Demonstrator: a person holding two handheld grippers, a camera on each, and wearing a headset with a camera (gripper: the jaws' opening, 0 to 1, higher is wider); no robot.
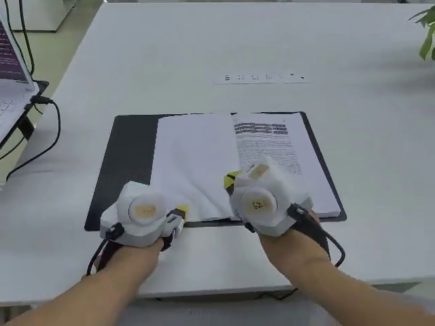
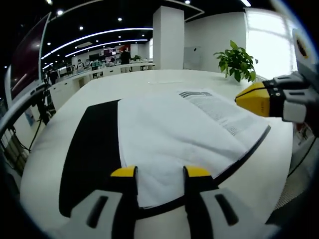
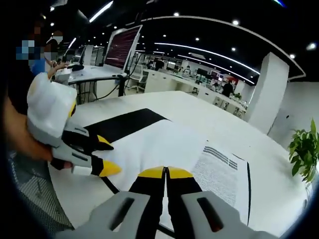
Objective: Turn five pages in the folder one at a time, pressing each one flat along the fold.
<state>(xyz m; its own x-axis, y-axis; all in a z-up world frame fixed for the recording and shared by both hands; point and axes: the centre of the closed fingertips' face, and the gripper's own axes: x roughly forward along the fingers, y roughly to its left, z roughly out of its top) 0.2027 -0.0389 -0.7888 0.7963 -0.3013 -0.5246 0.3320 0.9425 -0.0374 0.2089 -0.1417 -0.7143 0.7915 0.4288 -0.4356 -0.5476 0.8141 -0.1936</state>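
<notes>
Pressing flat looks the step in hand. Head view: the folder point(image 1: 129, 170) lies open, a blank page point(image 1: 194, 159) over its left half, right gripper point(image 1: 231, 182) at the near end of the fold point(image 1: 232, 142), left gripper point(image 1: 178, 214) at the folder's near edge. Left gripper view: jaws apart astride that page's edge. Right gripper view: jaws closed tip to tip over the fold. Next, probably: slide firmly along the fold
</notes>
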